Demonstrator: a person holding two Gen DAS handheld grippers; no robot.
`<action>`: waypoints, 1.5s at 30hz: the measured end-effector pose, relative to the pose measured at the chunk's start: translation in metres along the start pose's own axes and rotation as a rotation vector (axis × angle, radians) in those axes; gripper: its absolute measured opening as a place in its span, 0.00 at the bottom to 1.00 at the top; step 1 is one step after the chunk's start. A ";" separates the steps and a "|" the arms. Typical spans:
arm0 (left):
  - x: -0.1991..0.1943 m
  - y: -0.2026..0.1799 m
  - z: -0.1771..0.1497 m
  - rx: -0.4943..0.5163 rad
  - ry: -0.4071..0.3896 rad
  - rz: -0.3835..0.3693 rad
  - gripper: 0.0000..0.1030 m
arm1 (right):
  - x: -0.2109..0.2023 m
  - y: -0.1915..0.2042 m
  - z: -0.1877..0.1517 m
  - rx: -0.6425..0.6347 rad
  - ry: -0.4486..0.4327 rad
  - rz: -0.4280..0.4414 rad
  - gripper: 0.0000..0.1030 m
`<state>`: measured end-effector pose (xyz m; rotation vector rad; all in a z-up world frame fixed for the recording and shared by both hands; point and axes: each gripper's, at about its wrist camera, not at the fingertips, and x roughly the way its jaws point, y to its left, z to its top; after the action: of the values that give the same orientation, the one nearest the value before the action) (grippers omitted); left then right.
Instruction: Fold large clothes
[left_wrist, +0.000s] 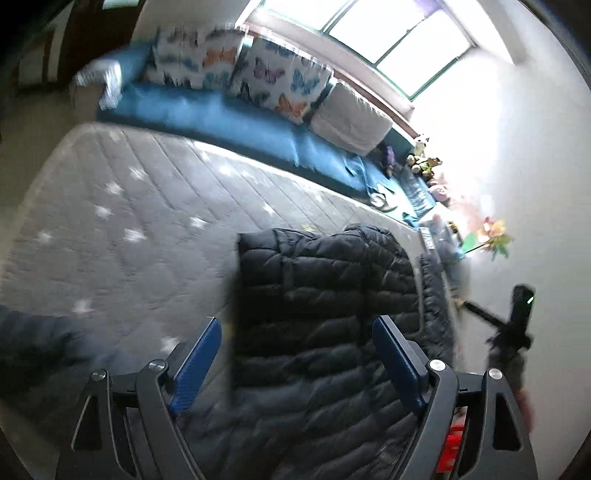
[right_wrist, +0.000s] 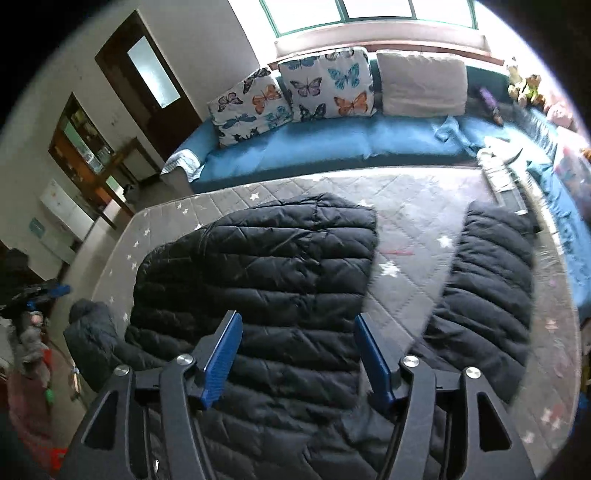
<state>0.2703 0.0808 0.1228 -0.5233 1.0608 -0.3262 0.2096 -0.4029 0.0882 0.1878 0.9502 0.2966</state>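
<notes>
A large black quilted puffer jacket (right_wrist: 280, 280) lies spread on a grey star-patterned mattress (right_wrist: 406, 206). One sleeve (right_wrist: 487, 291) stretches out to the right, another sleeve (right_wrist: 92, 332) hangs over the left edge. My right gripper (right_wrist: 297, 325) is open and empty, above the jacket's body. In the left wrist view the jacket (left_wrist: 325, 314) lies under my left gripper (left_wrist: 297, 332), which is open and empty. The mattress (left_wrist: 129, 206) spreads to its left. The right gripper's handle (left_wrist: 517, 317) shows at the far right.
A blue sofa (right_wrist: 351, 136) with butterfly cushions (right_wrist: 325, 88) and a beige cushion (right_wrist: 421, 83) runs behind the mattress under a bright window. Toys and clutter (right_wrist: 524, 85) sit at its right end. A dark door (right_wrist: 147, 74) and shelves (right_wrist: 85, 147) stand left.
</notes>
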 end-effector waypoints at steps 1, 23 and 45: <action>0.018 0.007 0.012 -0.047 0.020 -0.008 0.87 | 0.009 -0.002 0.003 0.010 0.005 0.002 0.67; 0.201 0.074 0.079 -0.314 0.146 -0.212 0.89 | 0.136 -0.083 0.028 0.266 0.070 0.255 0.74; 0.159 0.080 0.065 -0.271 0.015 -0.144 0.94 | 0.041 -0.037 0.030 0.051 -0.038 0.076 0.74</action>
<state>0.4015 0.0856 -0.0139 -0.8434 1.0911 -0.3146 0.2621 -0.4251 0.0633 0.2757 0.9145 0.3381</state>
